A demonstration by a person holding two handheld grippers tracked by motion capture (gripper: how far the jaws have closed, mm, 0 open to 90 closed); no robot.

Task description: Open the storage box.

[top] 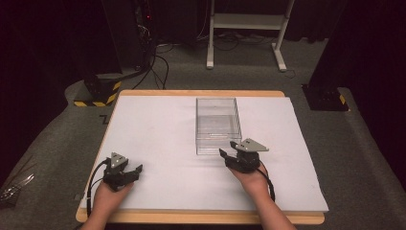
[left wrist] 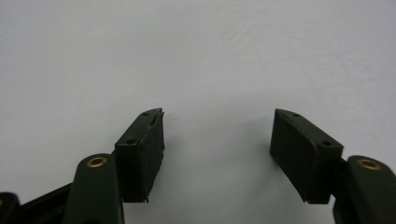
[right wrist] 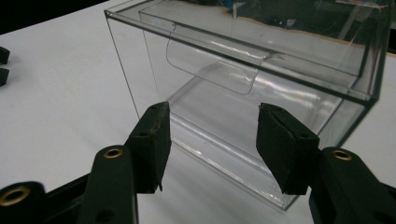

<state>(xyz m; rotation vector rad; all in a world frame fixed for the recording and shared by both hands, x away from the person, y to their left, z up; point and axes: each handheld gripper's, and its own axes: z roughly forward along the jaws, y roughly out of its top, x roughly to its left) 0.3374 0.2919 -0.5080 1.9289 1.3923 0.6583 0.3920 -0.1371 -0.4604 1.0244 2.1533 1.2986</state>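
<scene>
A clear plastic box [top: 218, 124] stands near the middle of the white table top [top: 158, 129]. In the right gripper view the box [right wrist: 280, 70] is close ahead, with a curved clear flap [right wrist: 215, 65] on its front face. My right gripper [top: 227, 148] hovers just short of the box's near right corner. Its jaws [right wrist: 212, 109] are open and nothing is between them. My left gripper [top: 131, 168] rests near the table's front left, well apart from the box. It is open over the bare white surface [left wrist: 217, 121].
The table has a wooden rim [top: 201, 218] along its front. Behind it, on the grey carpet, are a white frame stand [top: 246, 28], cables [top: 158, 67] and a black post base with yellow-black stripes [top: 98, 93]. Another black base [top: 325, 98] sits at the right.
</scene>
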